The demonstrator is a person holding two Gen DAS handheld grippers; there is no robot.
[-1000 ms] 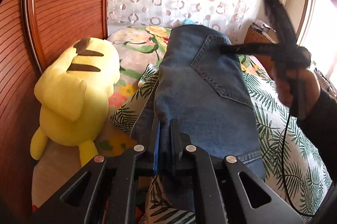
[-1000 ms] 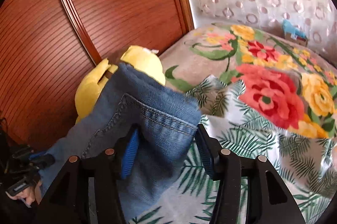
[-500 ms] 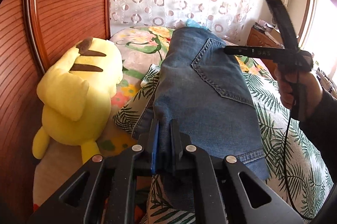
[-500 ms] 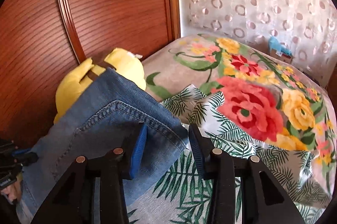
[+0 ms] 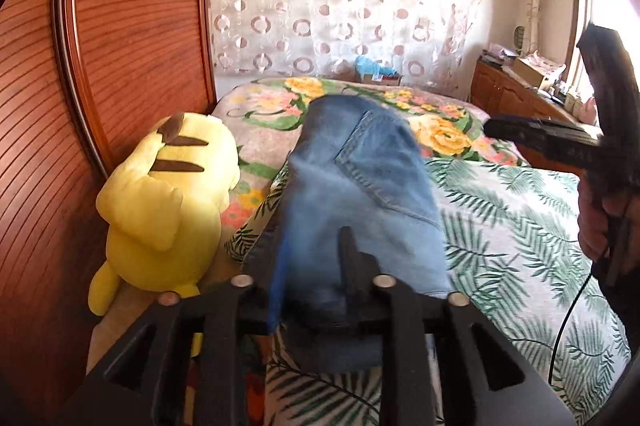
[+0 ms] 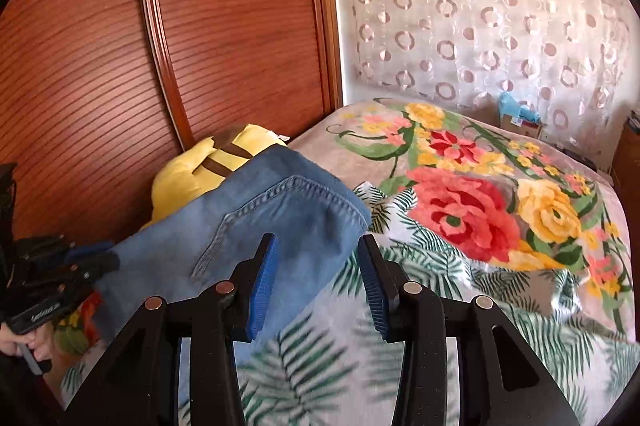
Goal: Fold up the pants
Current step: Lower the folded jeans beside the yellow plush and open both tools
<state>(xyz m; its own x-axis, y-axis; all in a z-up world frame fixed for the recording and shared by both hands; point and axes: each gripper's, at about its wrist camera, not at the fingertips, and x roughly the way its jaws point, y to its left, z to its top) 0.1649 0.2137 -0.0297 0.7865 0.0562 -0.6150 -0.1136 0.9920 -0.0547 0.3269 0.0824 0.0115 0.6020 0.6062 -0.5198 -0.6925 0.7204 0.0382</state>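
Observation:
Folded blue jeans (image 5: pixel 360 193) lie on the leaf-print sheet (image 5: pixel 520 234) of the bed, back pocket up. My left gripper (image 5: pixel 316 266) is at their near edge; its jaws are opening, the denim still lies between the fingers, and the pads stand off it. In the right wrist view the jeans (image 6: pixel 256 226) reach from the left, where the left gripper (image 6: pixel 52 274) shows, to a folded corner just ahead of my right gripper (image 6: pixel 318 266). That gripper is open, with only sheet between its blue pads. A hand holds the blurred right gripper (image 5: pixel 520 133) right of the jeans.
A yellow plush toy (image 5: pixel 168 201) lies against the ribbed wooden wardrobe door (image 5: pixel 132 37), left of the jeans. A floral blanket (image 6: pixel 472 193) covers the far bed. A patterned curtain (image 5: pixel 340 5), a small box (image 5: pixel 380 75) and a wooden cabinet (image 5: pixel 512 89) stand behind.
The left jaws, shut on the denim edge before, have parted and that gripper has lifted back. The right gripper has drawn away from the jeans' corner toward the right.

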